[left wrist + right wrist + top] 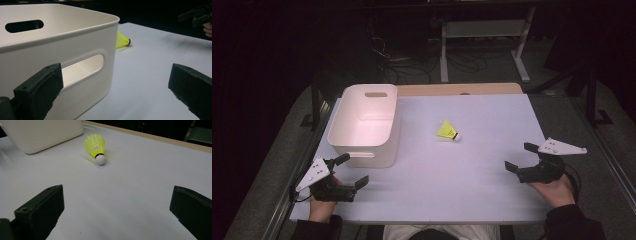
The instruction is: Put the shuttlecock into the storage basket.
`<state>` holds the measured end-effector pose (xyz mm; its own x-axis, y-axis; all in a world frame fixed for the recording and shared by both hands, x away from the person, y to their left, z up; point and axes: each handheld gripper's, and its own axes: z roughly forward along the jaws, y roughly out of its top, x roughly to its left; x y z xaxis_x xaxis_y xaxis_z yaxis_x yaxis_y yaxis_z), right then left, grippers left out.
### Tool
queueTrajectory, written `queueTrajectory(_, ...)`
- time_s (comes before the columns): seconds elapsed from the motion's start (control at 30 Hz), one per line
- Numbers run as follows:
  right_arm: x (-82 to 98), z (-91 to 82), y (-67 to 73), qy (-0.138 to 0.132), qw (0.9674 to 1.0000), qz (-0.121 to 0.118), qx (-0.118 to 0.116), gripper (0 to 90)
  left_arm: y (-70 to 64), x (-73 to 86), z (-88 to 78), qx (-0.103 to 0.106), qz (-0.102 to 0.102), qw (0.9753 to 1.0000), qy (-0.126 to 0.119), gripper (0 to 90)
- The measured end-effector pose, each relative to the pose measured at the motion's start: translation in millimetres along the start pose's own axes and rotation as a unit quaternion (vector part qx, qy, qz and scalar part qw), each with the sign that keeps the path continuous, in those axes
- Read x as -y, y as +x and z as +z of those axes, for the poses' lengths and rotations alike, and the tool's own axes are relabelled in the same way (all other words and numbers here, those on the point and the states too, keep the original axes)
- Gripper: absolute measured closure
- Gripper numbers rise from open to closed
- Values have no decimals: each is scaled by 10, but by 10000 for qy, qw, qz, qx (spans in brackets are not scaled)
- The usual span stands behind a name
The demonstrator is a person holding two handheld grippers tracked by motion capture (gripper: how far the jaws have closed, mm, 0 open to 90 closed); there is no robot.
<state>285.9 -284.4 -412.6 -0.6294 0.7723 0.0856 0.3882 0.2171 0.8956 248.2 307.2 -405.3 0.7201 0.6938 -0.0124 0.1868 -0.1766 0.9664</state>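
The right gripper [523, 159] rests at the near right edge of the tabletop [472, 190], jaws spread wide with nothing between them, and it points up the table and leftward toward the yellow shuttlecock [447, 131]. The shuttlecock lies on its side in the open middle of the tabletop, just to the right of the white bin [364, 125] and apart from it. In the right gripper view its white cork [100, 159] faces the gripper and the feather skirt [94, 144] fans away toward the bin, so the long axis runs nearly along the line of approach, a little slanted.

The left gripper [346, 171] sits at the near left, jaws likewise spread and empty, right by the bin's front wall; from there the bin's corner hides part of the shuttlecock [123, 40].

The right gripper looks to have the clearer, unobstructed line, and a pinch across the cork end seems the natural grasp.
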Motion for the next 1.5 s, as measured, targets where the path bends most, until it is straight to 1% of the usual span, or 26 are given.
queueTrajectory(0.17,9,-16,-10,5,10000,12,7,0,1,-1,-1,19,7,10000,-9,0)
queueTrajectory(0.8,7,11,6,98,9999,-35,-39,0,-2,-1,-2,32,2,10000,-5,0)
queueTrajectory(0.97,1,26,8,173,9998,-47,-22,0,-4,0,-4,38,4,10000,-6,0)
queueTrajectory(1.07,-24,31,16,245,9996,-123,28,0,-5,1,-6,40,8,10000,0,0)
queueTrajectory(1.17,-52,17,26,207,9996,-160,52,0,-5,1,-3,31,-7,10000,8,0)
queueTrajectory(1.23,-76,3,37,175,9997,-182,30,0,-5,1,-4,31,-9,10000,4,0)
queueTrajectory(1.37,-135,-15,47,206,9995,-225,1,0,-5,1,-8,27,-12,10000,4,0)
queueTrajectory(1.5,-195,-10,59,262,9992,-318,-17,0,-5,1,-10,16,-19,10000,8,0)
